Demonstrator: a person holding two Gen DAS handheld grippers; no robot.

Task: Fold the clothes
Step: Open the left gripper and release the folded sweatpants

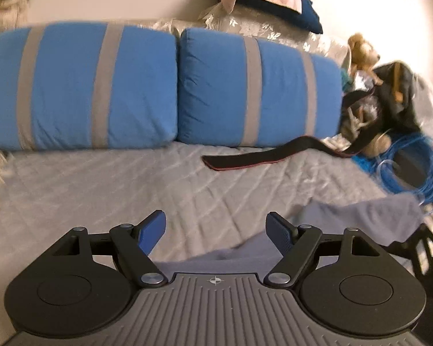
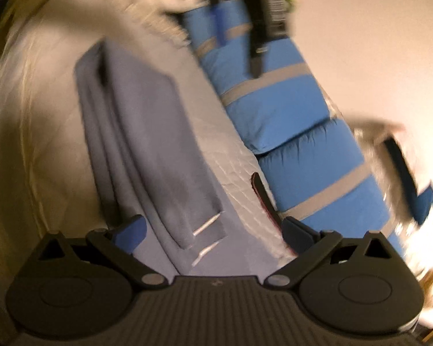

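A lavender-blue garment (image 2: 147, 132) lies folded into a long narrow strip on the grey quilted bedcover (image 1: 101, 190); two short white marks show near its close end. In the left wrist view the same garment (image 1: 360, 216) spreads from the lower right to under the tool. My left gripper (image 1: 215, 225) hangs open just above its edge, with nothing between the blue pads (image 1: 151, 230). My right gripper (image 2: 213, 227) is open too, rolled sideways, with the close end of the folded strip below its jaws and not touched. A blurred black tool (image 2: 271, 8) at the top of the right wrist view looks like the other gripper.
Two blue pillows with grey stripes (image 1: 95, 86) line the far side of the bed against the wall. A black strap (image 1: 254, 158) lies in front of them. At the right sit a coil of blue cable (image 1: 418, 167), a dark bag and a teddy bear (image 1: 362, 49).
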